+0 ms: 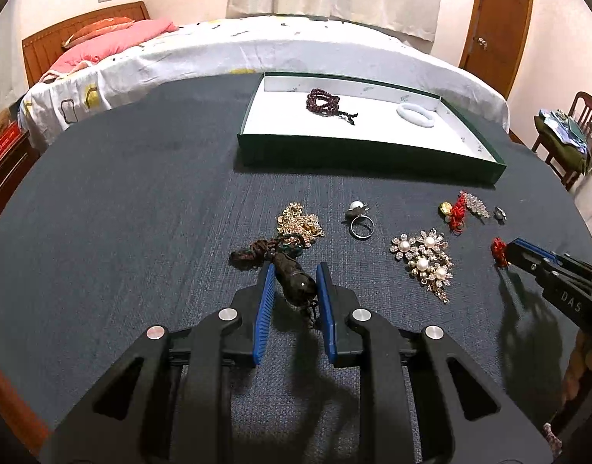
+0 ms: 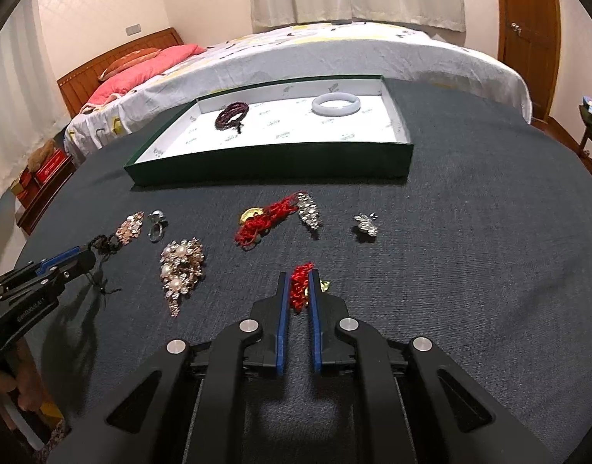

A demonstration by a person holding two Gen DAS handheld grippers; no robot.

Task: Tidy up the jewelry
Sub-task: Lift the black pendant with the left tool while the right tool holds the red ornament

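Note:
My left gripper (image 1: 294, 268) is shut on a dark carved pendant (image 1: 296, 282) with a brown-green cord (image 1: 257, 250), low over the dark table. My right gripper (image 2: 298, 273) is shut on a red cord charm (image 2: 299, 285) with a gold piece. A green tray (image 1: 369, 156) with a white floor stands at the back; it holds a dark red bead bracelet (image 1: 322, 101) and a white bangle (image 1: 415, 115). On the table lie a gold chain (image 1: 299, 223), a pearl ring (image 1: 359, 218), a pearl brooch (image 1: 425, 259), a red cord with gold charm (image 2: 263, 218), a crystal brooch (image 2: 308, 208) and a small silver piece (image 2: 366, 224).
A bed (image 1: 257, 50) with a white patterned sheet and pink pillows runs behind the table. A wooden door (image 1: 497, 19) is at the back right. A chair (image 1: 566, 135) with clothes stands to the right. A low cabinet (image 2: 40, 189) is at the left.

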